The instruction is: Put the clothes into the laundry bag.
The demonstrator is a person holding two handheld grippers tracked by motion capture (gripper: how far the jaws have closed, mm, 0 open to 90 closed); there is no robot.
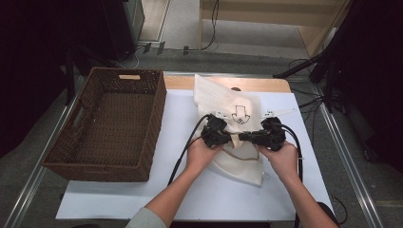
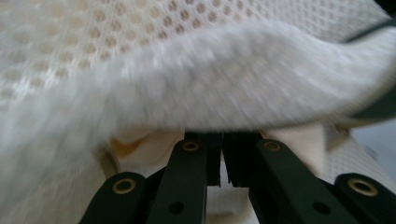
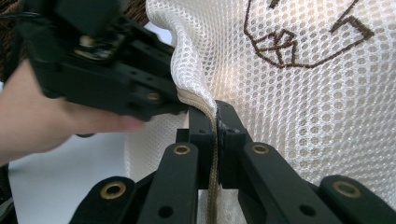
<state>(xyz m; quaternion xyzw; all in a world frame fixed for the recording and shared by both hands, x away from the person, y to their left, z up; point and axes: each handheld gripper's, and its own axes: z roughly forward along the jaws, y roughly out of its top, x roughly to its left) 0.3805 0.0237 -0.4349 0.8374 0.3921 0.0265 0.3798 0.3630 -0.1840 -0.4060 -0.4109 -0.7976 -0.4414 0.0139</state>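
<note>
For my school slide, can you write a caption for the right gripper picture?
The right gripper pinches the zipper edge of a cream mesh laundry bag, with the left gripper clamped beside it.

In my left gripper view the mesh bag [image 2: 196, 79] is smeared with blur and covers the fingertips [image 2: 219, 140], so I cannot see what they pinch. From above, my hands [image 1: 202, 152] hide the bag's middle, and the desk's [image 1: 119, 199] near edge is cut off.
</note>
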